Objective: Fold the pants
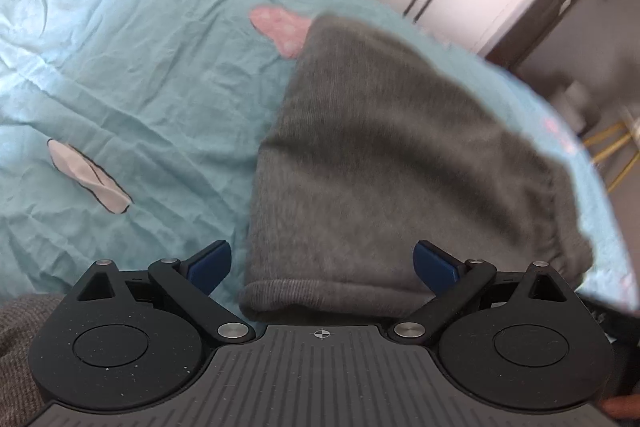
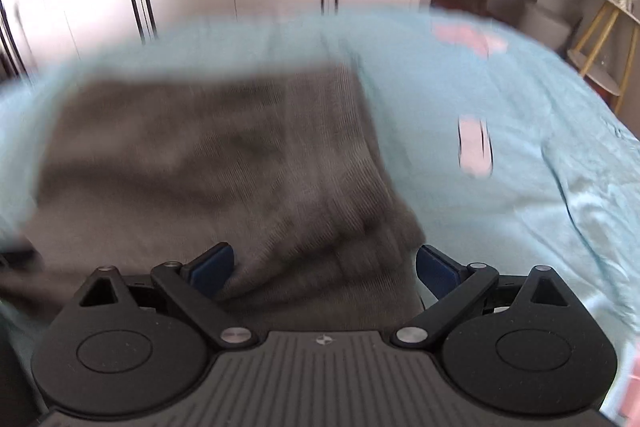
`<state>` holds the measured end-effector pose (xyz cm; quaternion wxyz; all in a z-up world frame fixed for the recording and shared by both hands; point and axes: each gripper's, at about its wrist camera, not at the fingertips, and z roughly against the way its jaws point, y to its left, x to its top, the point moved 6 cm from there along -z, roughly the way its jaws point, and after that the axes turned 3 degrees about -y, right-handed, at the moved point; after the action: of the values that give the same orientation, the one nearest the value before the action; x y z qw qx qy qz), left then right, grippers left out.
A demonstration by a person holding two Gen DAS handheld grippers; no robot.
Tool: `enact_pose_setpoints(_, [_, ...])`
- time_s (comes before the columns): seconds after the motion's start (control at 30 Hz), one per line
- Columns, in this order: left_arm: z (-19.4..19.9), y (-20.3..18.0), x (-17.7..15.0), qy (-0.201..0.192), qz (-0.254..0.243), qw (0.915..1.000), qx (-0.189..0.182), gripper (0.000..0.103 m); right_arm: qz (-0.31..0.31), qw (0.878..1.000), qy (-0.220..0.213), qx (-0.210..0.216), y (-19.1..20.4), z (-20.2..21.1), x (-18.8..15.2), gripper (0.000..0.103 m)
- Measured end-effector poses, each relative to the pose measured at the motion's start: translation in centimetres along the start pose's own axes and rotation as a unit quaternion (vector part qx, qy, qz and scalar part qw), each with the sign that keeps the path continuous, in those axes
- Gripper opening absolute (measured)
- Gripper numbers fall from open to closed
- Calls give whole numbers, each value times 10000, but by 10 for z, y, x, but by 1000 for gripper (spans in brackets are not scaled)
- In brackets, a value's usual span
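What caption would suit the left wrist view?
Open left gripper poised over folded grey pants on a light blue bedsheet.

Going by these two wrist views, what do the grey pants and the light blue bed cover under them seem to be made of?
Grey pants: likely a soft knit, perhaps fleece or jersey; matte, fuzzy surface, fine ribbing along the rolled hem nearest the left wrist camera. Light blue bed cover: probably thin woven cotton or a blend; smooth, matte, full of fine sharp creases, with flat printed pink and white shapes. Blur in the right wrist view hides finer weave detail.

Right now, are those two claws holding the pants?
Left gripper: open, holding nothing; pants lie between its fingers.
Right gripper: open, holding nothing.
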<state>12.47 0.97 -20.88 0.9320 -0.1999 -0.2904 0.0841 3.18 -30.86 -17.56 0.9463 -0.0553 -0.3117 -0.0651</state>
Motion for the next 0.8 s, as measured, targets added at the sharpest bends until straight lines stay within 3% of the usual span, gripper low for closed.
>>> enact_pose_setpoints(0.07, [9,6,3,-254,225,9994,-81,100,-256,9996,-56,125,-5,2,2,98])
enact_pose_setpoints(0.13, [17,12,7,-400,364,9985,129,100,-589,9974,-355,234,-15,14,9,98])
enact_pose_setpoints(0.23, [33,18,14,-750,605,9953,138,100,-1026,9909,-811,326,-33,30,21,98])
enact_pose_setpoints(0.33, [56,26,26,-1425,677,9871,261,101,-1332,9798,-1327,681,-42,44,36,95])
enact_pose_setpoints(0.43, [64,38,34,-1993,703,9762,486,101,-1345,9718,-1450,1287,-35,46,58,66])
enact_pose_setpoints(0.5, [53,50,36,-1834,1038,9765,453,101,-1258,9710,-1249,1607,-19,37,70,40])
enact_pose_setpoints(0.6, [30,65,35,-1269,1661,9774,311,100,-896,9739,-923,1872,17,6,87,23])
enact_pose_setpoints(0.7, [25,66,35,-1233,1685,9773,355,101,-515,9778,-658,1922,54,-21,98,23])
enact_pose_setpoints(0.8, [21,62,35,-1196,1525,9804,362,101,-497,9747,-659,2078,81,-32,112,23])
